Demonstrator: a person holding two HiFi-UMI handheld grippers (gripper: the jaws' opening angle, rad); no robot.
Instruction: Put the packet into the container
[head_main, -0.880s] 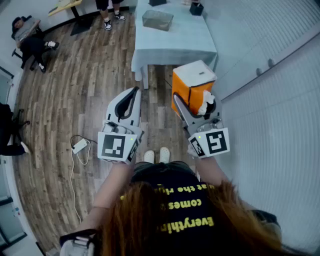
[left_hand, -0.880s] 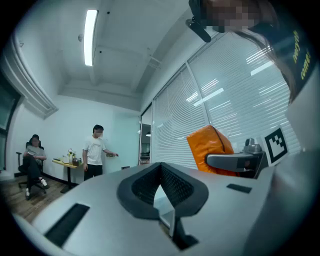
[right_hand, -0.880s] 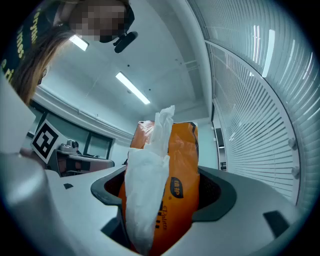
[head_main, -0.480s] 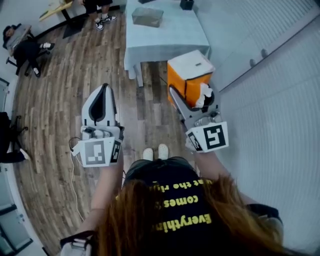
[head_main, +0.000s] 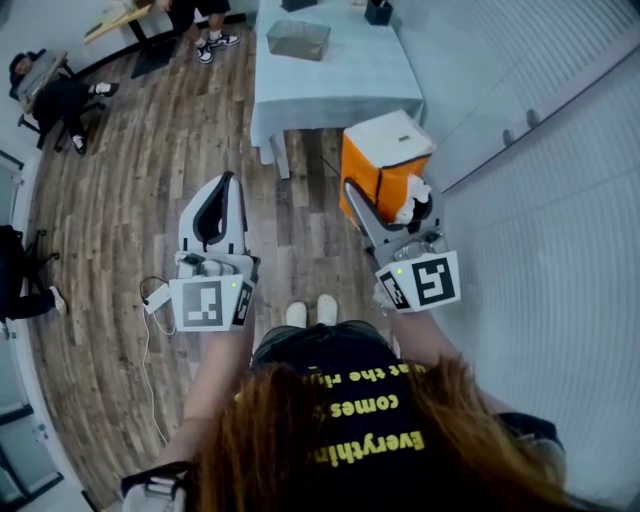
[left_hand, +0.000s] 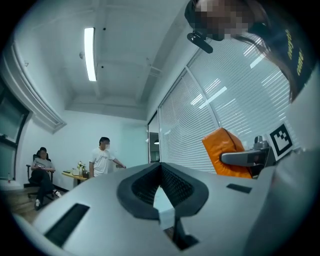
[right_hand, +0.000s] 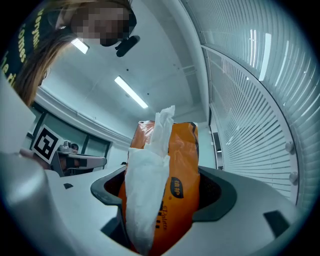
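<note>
stage: carry phase by my read. Packet is picked up, not delivered.
right gripper (head_main: 392, 212) (right_hand: 167, 189): clamped on the packet (head_main: 370, 175) (right_hand: 182, 150). Pads press both orange sides. Jaws stand wide because the pack is fat.
packet state: sticks out past the jaw tips, with loose white tissue spilling from it.
packet location: in the air between the right gripper's jaws, over the wood floor (head_main: 150, 180), at 3 o'clock of the left gripper. Touches nothing but the pads.
left gripper (head_main: 224, 180) (left_hand: 159, 167): jaws closed together with nothing gripped, just riding along at 9 o'clock of the right one.
container (head_main: 298, 38): clear box on the blue-cloth table (head_main: 340, 85), 12 o'clock in head view, about 11 o'clock from the packet and well apart. Can't tell whether it has a lid or anything inside.
done: grasp and lift.
left: close the gap to the table, bring the packet over the box opening, lower it in, let go.
risk: the loose tissue could catch on the box rim. The pack looks soft, so it may sag on release.
clutter: cable with adapter (head_main: 160, 292) on the floor at 8 o'clock of the left gripper, and a seated person (head_main: 55, 85) at 10 o'clock. Neither looks to be in the path.
</note>
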